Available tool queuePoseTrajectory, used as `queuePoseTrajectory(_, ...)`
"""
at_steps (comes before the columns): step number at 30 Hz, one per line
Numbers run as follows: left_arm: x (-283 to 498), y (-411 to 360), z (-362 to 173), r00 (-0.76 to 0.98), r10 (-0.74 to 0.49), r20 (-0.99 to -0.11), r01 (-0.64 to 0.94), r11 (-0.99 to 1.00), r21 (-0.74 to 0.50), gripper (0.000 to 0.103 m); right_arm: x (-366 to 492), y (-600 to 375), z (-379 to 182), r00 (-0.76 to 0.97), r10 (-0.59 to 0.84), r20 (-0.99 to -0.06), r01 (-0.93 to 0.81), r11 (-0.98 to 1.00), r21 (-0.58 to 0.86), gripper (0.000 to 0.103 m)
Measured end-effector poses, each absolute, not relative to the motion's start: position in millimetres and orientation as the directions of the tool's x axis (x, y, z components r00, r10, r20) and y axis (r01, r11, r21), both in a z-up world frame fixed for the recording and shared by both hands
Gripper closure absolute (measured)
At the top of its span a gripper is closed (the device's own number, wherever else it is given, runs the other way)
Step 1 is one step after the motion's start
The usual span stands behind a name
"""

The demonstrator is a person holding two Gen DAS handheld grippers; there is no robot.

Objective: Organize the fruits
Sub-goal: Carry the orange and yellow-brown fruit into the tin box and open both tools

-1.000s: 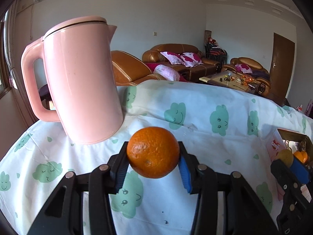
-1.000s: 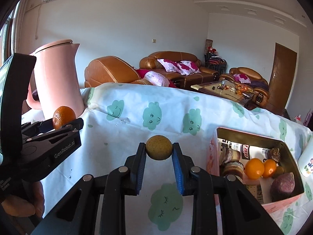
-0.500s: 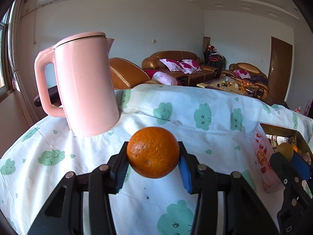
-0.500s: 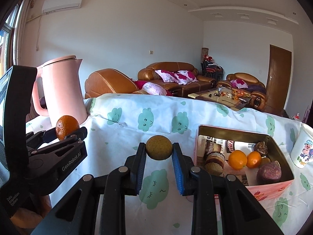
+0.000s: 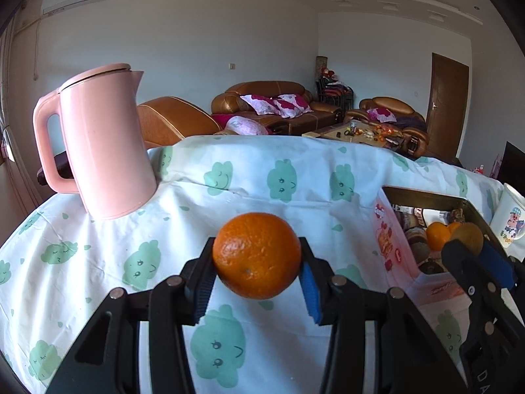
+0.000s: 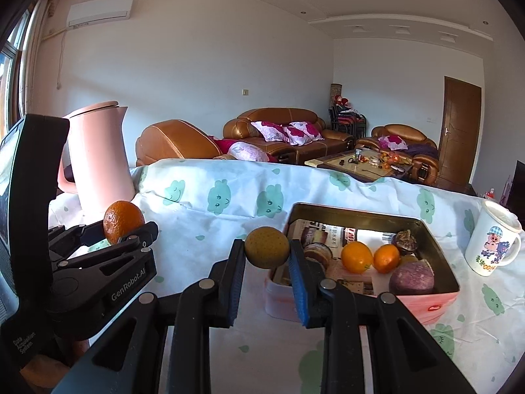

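Your left gripper [image 5: 257, 282] clamped on orange [image 5: 256, 255], held above tablecloth [image 5: 295, 177], clear of surface. Your right gripper [image 6: 266, 264] clamped on yellow-brown fruit [image 6: 266, 246], held just beside left wall of tin box [image 6: 436, 246]. Box sits toward table's right edge; holds two small oranges [image 6: 357, 257], purple fruit [image 6: 411, 277]. Mug [image 6: 493, 239] right of box. Pink kettle [image 5: 105, 141] at far left corner.
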State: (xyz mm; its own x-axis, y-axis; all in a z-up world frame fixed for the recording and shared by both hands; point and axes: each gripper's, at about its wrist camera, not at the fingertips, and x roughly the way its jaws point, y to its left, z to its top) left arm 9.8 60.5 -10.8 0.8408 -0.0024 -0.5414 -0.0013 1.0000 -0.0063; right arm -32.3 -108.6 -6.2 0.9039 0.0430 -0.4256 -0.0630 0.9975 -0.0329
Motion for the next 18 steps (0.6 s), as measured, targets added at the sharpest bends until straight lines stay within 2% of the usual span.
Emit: queuePoseTrajectory(18, 10, -33, 12, 0.851, -0.144, -0.504, 0.159, 0.987, -0.013, 0.055, -36, -190, 11, 0.93, -0.132, -0.342, 0.118, 0.991, -0.06, 0.074)
